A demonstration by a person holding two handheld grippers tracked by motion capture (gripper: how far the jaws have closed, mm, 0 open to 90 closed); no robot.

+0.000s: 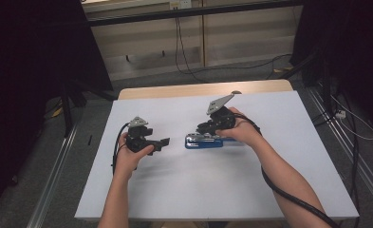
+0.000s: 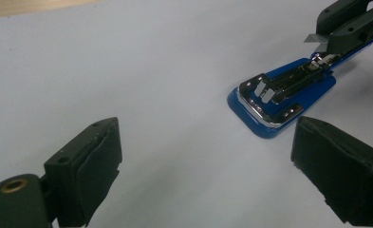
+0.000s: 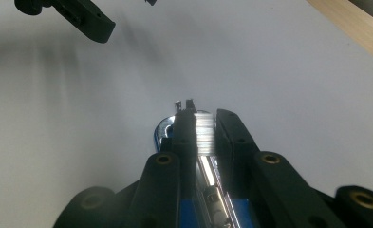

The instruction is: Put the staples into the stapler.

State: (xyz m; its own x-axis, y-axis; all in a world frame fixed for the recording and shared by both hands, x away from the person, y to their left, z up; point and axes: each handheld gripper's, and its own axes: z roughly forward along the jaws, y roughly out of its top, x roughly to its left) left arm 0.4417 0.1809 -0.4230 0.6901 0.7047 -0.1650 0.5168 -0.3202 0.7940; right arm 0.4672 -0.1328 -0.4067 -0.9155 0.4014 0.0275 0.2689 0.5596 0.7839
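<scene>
Blue stapler (image 1: 204, 141) lies opened on the table (image 1: 279, 156). Right hand-held gripper (image 3: 200, 130) pinches a staple strip (image 3: 205, 133) above its channel. Left hand-held gripper (image 2: 205, 156), jaws spread, waits near its front.

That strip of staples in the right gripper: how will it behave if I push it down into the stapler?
The strip of staples looks thin and may snap if squeezed. Its shiny metal could slip between the right gripper pads. The stapler lies flat, so it probably won't tip.

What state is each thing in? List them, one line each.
Stapler: lying flat on the white sheet, opened up, metal staple channel exposed.
Staple strip: pinched between the right gripper's jaws, over the stapler.
Right gripper: shut on the staple strip.
Left gripper: open, holding nothing, short of the stapler.
</scene>
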